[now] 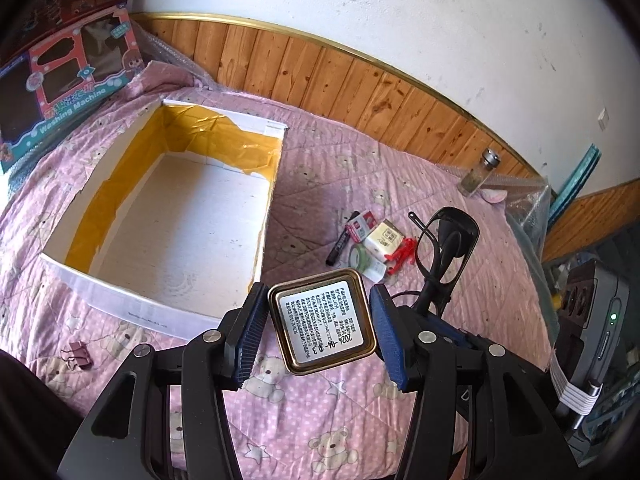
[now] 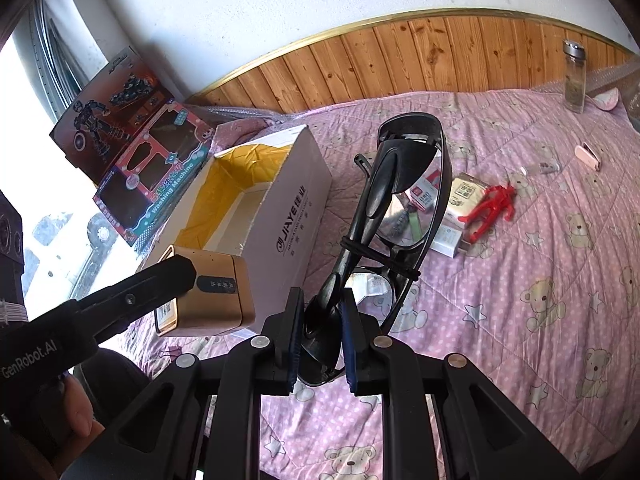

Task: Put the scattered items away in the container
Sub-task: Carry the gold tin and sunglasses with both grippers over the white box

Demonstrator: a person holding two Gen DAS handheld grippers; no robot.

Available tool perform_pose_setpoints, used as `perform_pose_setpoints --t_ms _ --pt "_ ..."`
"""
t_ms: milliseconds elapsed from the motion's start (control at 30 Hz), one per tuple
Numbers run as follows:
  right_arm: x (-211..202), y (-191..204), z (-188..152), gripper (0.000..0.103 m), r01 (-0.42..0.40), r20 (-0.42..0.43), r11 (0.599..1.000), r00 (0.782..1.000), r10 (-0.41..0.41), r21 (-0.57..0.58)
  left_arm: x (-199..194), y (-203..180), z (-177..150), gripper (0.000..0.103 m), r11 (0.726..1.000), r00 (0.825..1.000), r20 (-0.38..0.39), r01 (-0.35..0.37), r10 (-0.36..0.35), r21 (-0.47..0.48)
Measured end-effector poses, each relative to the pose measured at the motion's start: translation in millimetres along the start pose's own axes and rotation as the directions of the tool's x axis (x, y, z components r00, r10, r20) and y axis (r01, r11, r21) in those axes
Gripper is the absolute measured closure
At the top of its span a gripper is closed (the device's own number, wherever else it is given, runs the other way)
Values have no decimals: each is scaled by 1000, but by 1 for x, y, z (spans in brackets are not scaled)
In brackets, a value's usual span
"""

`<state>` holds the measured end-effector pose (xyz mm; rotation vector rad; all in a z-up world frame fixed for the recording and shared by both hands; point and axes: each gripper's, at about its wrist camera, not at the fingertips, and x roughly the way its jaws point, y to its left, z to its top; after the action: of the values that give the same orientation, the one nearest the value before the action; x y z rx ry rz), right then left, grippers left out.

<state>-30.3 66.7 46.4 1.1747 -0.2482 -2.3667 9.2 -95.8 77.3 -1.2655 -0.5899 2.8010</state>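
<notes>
My left gripper (image 1: 320, 330) is shut on a gold tin (image 1: 323, 322) with a white label, held above the pink bedspread just right of the open white box (image 1: 176, 224); the tin also shows in the right wrist view (image 2: 212, 292). My right gripper (image 2: 320, 338) is shut on black sunglasses (image 2: 396, 208), held up over the bed right of the box (image 2: 280, 208). Loose items lie beyond: a black marker (image 1: 340, 242), small packets (image 1: 384, 238), a tape roll (image 1: 358, 258), a red toy figure (image 2: 490, 210).
A glass jar (image 1: 478, 172) stands near the wooden wall panel. A pink binder clip (image 1: 76, 354) lies in front of the box. Toy boxes (image 1: 68, 80) lean at the far left. A pink clip (image 2: 588, 156) lies at the right. Clutter (image 1: 592, 320) stands beside the bed.
</notes>
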Motion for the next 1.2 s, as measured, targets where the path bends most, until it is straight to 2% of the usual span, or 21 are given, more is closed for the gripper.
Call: perform_pose_setpoints --t_ms 700,1200 --pt "10 74 31 84 -42 14 991 999 44 -126 -25 62 32 49 996 997 77 -12 19 -89" --pt "38 122 46 84 -65 -18 975 998 63 -215 -20 102 49 49 992 994 96 -43 55 -122"
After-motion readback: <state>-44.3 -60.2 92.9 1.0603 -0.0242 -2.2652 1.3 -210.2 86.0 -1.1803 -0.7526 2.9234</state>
